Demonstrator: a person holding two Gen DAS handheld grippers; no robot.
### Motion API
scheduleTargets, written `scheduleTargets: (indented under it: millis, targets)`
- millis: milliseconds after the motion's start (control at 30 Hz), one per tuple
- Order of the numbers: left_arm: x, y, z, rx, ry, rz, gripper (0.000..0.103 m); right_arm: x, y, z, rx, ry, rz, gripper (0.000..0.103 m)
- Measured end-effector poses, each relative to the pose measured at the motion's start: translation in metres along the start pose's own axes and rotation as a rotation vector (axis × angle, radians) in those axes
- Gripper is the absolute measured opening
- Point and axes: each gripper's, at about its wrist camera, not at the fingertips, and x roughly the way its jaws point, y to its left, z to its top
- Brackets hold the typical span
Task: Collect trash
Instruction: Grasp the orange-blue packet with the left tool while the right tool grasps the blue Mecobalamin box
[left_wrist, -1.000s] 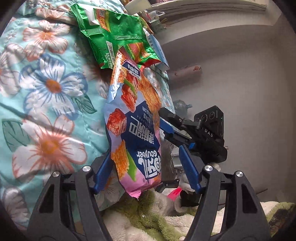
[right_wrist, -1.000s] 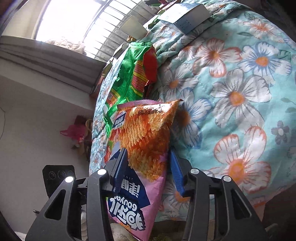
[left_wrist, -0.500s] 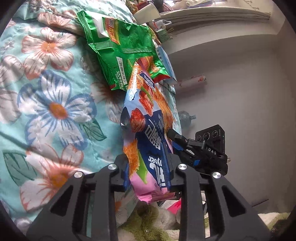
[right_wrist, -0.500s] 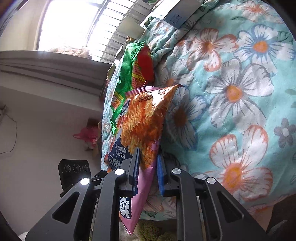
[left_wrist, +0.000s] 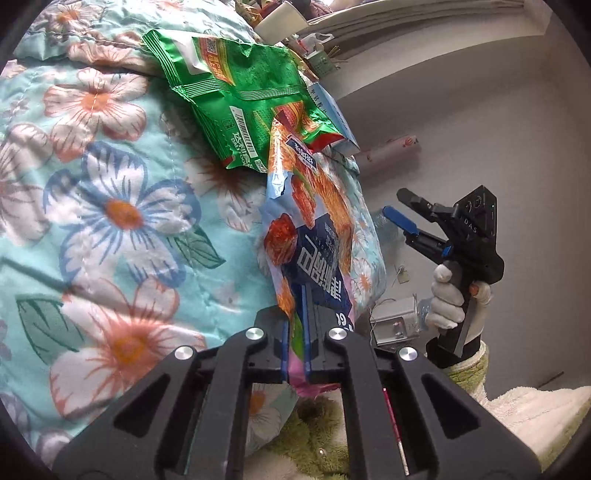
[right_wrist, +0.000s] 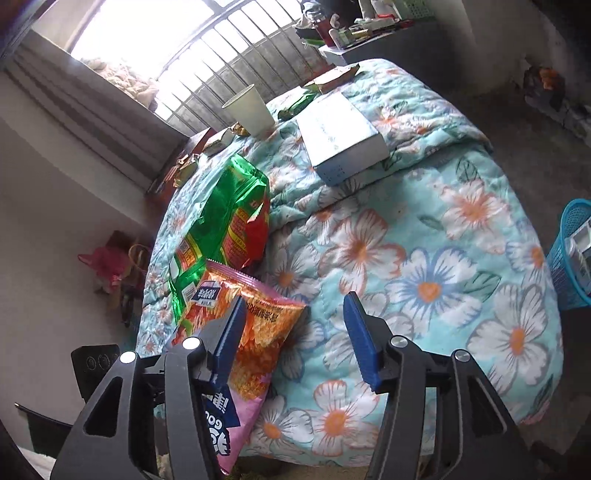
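My left gripper is shut on the lower end of a pink, blue and orange snack bag, which hangs at the edge of a floral quilt. The bag also shows in the right wrist view, just left of my right gripper, which is open and empty. The right gripper shows in the left wrist view, off to the right of the bag, held by a gloved hand. A green snack bag lies on the quilt beyond the pink one; it also shows in the right wrist view.
A white box, a paper cup and several small wrappers lie farther back on the quilt. A blue basket stands at the far right. A barred window lies beyond the bed. Green fuzzy fabric lies below.
My left gripper has shut on the pink snack bag. My right gripper, shut on the bag half a second ago, has opened, let go and drawn away to the right.
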Motion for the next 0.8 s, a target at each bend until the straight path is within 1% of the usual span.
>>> scheduleTargets:
  millis: [33, 67, 167, 300, 367, 433, 533, 633, 733, 800]
  targets:
    - [0.000, 0.002, 0.000, -0.006, 0.000, -0.003, 0.004, 0.000, 0.003, 0.013, -0.033, -0.014, -0.032, 0.071]
    - [0.001, 0.005, -0.001, -0.014, 0.000, -0.007, 0.004, 0.002, 0.006, 0.027, -0.056, -0.026, -0.070, 0.075]
    - [-0.002, 0.010, -0.004, -0.026, -0.009, -0.021, 0.004, 0.021, 0.015, 0.065, -0.126, -0.027, -0.147, 0.082]
    - [-0.006, 0.012, -0.006, -0.026, -0.014, -0.033, 0.004, 0.067, 0.026, 0.105, -0.224, 0.013, -0.251, 0.084]
    - [-0.007, 0.013, -0.007, -0.029, -0.014, -0.037, 0.004, 0.092, 0.026, 0.119, -0.254, 0.039, -0.301, 0.084]
    - [-0.007, 0.012, -0.008, -0.027, -0.014, -0.037, 0.004, 0.109, 0.022, 0.127, -0.260, 0.038, -0.365, 0.084]
    - [-0.007, 0.013, -0.009, -0.025, -0.014, -0.037, 0.004, 0.129, 0.011, 0.135, -0.228, 0.069, -0.362, 0.084]
    - [-0.005, 0.013, -0.007, -0.025, -0.013, -0.035, 0.004, 0.142, 0.004, 0.136, -0.204, 0.097, -0.359, 0.084]
    - [-0.004, 0.012, -0.006, -0.028, -0.017, -0.033, 0.004, 0.147, -0.002, 0.133, -0.189, 0.105, -0.366, 0.084]
    - [-0.004, 0.012, -0.006, -0.030, -0.021, -0.034, 0.004, 0.145, -0.007, 0.131, -0.170, 0.101, -0.355, 0.083]
